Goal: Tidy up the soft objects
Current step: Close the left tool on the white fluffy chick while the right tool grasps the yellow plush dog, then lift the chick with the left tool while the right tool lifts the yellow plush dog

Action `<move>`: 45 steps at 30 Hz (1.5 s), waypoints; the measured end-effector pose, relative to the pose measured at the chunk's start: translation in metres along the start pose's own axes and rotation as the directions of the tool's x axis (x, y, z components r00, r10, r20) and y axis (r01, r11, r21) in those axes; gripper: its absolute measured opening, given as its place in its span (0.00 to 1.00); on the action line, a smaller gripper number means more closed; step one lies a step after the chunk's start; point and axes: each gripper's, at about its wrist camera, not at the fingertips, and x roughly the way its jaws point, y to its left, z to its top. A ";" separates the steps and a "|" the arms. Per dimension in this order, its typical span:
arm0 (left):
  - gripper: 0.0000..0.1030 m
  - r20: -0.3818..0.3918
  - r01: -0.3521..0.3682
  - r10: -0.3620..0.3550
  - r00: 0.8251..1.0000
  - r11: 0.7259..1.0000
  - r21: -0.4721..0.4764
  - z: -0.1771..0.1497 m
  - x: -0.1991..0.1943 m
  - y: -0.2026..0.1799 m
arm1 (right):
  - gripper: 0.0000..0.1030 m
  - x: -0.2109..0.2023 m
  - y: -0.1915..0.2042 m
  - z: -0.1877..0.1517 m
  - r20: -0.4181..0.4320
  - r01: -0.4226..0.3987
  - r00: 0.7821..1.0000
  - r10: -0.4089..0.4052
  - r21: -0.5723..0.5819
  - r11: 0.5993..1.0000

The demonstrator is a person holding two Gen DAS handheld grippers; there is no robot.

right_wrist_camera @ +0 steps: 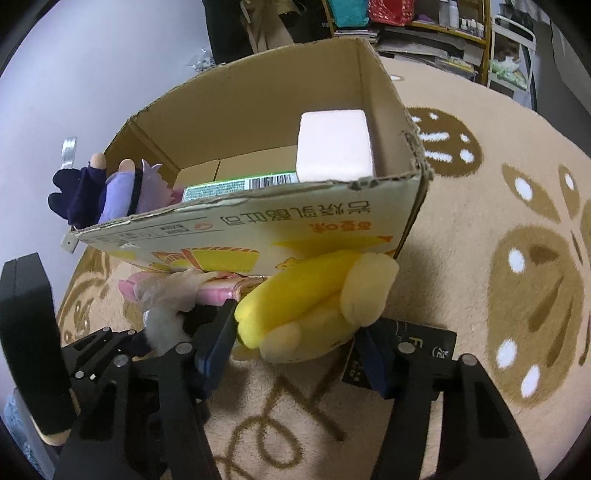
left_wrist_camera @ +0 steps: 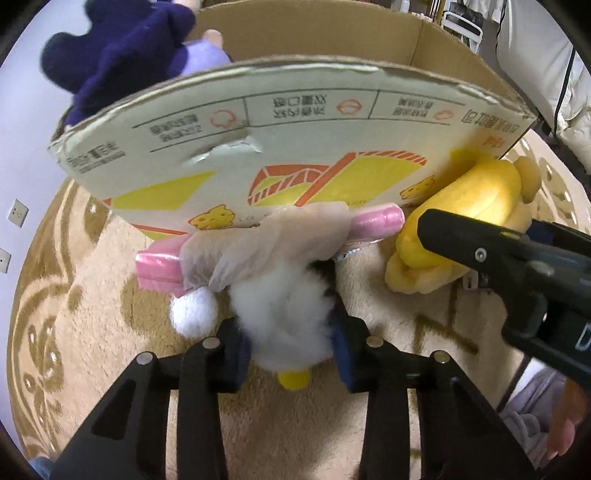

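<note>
My left gripper (left_wrist_camera: 290,332) is shut on a white fluffy plush toy (left_wrist_camera: 284,314) with a beige cloth part, pink trim and a yellow foot, held in front of the cardboard box (left_wrist_camera: 295,147). My right gripper (right_wrist_camera: 295,339) is shut on a yellow plush toy (right_wrist_camera: 314,299), also in front of the box wall (right_wrist_camera: 258,229); the toy shows in the left wrist view (left_wrist_camera: 465,221) with the right gripper's finger over it. A purple plush doll (right_wrist_camera: 110,192) hangs over the box's left edge. Inside the box lie a pink block (right_wrist_camera: 334,144) and a green packet (right_wrist_camera: 236,186).
The box stands on a beige rug (right_wrist_camera: 498,221) with brown patterns. A wall (right_wrist_camera: 92,74) is behind at the left. Cluttered shelves (right_wrist_camera: 424,22) stand at the back right. White bedding (left_wrist_camera: 546,74) is at the right.
</note>
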 end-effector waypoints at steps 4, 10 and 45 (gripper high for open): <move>0.34 0.017 -0.012 0.012 1.000 1.000 0.022 -0.009 -0.015 -0.003 | 0.60 -0.012 0.006 -0.002 0.029 0.014 1.000 -0.013 -0.042 0.999; 0.32 0.056 -0.004 0.002 0.998 0.999 0.033 -0.019 -0.039 0.000 | 0.60 -0.028 0.001 -0.001 0.068 0.009 0.998 -0.008 -0.017 1.000; 0.31 0.372 -0.101 0.106 0.922 0.994 -0.032 -0.011 -0.146 0.031 | 0.59 -0.092 0.011 0.001 0.243 -0.023 0.969 0.039 -0.066 0.998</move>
